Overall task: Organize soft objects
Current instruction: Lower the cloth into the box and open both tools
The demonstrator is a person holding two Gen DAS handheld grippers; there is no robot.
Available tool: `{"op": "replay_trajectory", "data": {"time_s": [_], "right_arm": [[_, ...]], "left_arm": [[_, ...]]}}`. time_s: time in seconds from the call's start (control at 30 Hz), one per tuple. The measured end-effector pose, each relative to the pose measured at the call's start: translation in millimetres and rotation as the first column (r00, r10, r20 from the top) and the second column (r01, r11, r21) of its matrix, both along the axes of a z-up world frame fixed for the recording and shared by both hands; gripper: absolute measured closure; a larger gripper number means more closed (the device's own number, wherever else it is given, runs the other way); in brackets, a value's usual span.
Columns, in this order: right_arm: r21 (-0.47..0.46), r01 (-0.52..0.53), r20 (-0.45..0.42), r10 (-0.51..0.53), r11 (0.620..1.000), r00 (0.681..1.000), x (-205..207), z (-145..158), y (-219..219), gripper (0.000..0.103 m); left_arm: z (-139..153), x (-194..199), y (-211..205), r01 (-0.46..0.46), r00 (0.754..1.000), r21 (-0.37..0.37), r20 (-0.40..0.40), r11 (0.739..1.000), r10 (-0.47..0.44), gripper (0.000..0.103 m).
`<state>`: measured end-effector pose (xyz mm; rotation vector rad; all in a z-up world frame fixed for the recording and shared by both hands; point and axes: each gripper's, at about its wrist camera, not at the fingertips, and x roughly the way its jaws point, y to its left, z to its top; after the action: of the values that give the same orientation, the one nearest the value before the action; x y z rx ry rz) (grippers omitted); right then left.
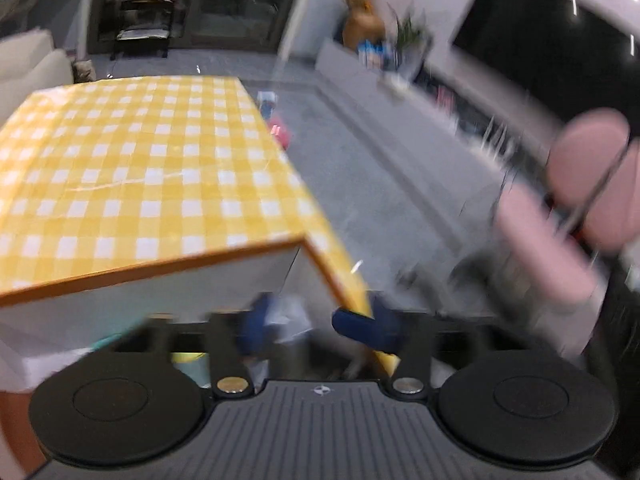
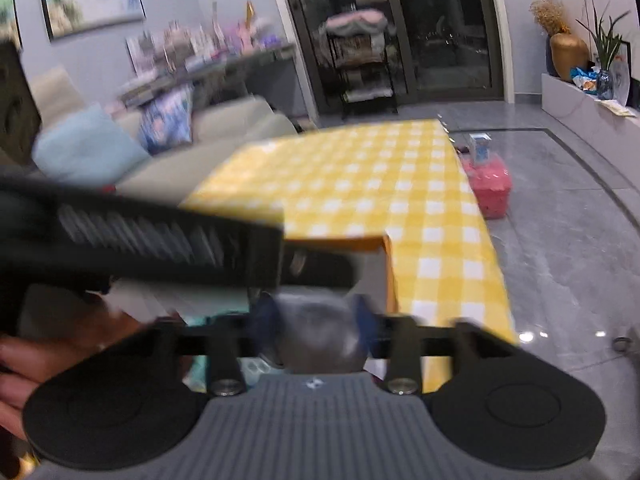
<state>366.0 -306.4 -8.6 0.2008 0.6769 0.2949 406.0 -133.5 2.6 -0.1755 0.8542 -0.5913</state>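
A grey, rounded soft object (image 2: 320, 334), blurred, sits between the blue pads of the half-open right gripper (image 2: 318, 318) near the corner of the yellow checked tablecloth (image 2: 400, 184), while the left gripper (image 1: 320, 326) gapes wide, holding nothing.

Dim, cool indoor light throughout, with no hard shadows. Heavy motion blur close in: blue fingertips (image 1: 360, 330) of the left gripper (image 1: 316, 332) smeared, pink shapes (image 1: 576, 204) off to its right streaked into soft blobs. Checked tablecloth (image 1: 152, 168) ahead softened, squares bleeding together. Same smear across the right gripper (image 2: 316, 320) and the black device (image 2: 140, 236) crossing to its left; far wall and glass doors (image 2: 400, 32) sharper. Small ceiling-lamp reflections in the dark glass, specks of glare on the glossy floor (image 2: 560, 264). Strong fisheye bending, dark corners at the frame edges.
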Motion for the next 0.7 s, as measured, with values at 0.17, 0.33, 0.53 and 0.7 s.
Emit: {"op": "replay_trajectory", "data": {"time_s": [0.17,0.33,0.53,0.7], "right_arm": [[-0.022,-0.049,0.027,0.049,0.999,0.998,-0.5,4.1,10.1,0.033],[0.013,-0.067,0.029,0.066,0.998,0.997,3.8,3.0,9.7,0.020],[0.029,-0.037,0.027,0.036,0.999,0.999,1.6,-0.2,3.7,0.009],[0.032,-0.038,0.029,0.037,0.999,0.999,-7.5,0.1,-0.1,0.006]], "left_arm": [[10.4,2.6,6.0,-0.032,0.999,-0.004,0.017,0.999,0.032,0.000],[11.3,6.8,7.6,0.011,0.999,0.058,-0.031,0.998,-0.009,0.000],[20.3,-0.8,25.7,0.006,1.000,0.018,0.013,1.000,-0.006,0.000],[43.4,-18.6,43.7,-0.028,0.991,0.047,0.130,0.998,0.022,0.000]]}}
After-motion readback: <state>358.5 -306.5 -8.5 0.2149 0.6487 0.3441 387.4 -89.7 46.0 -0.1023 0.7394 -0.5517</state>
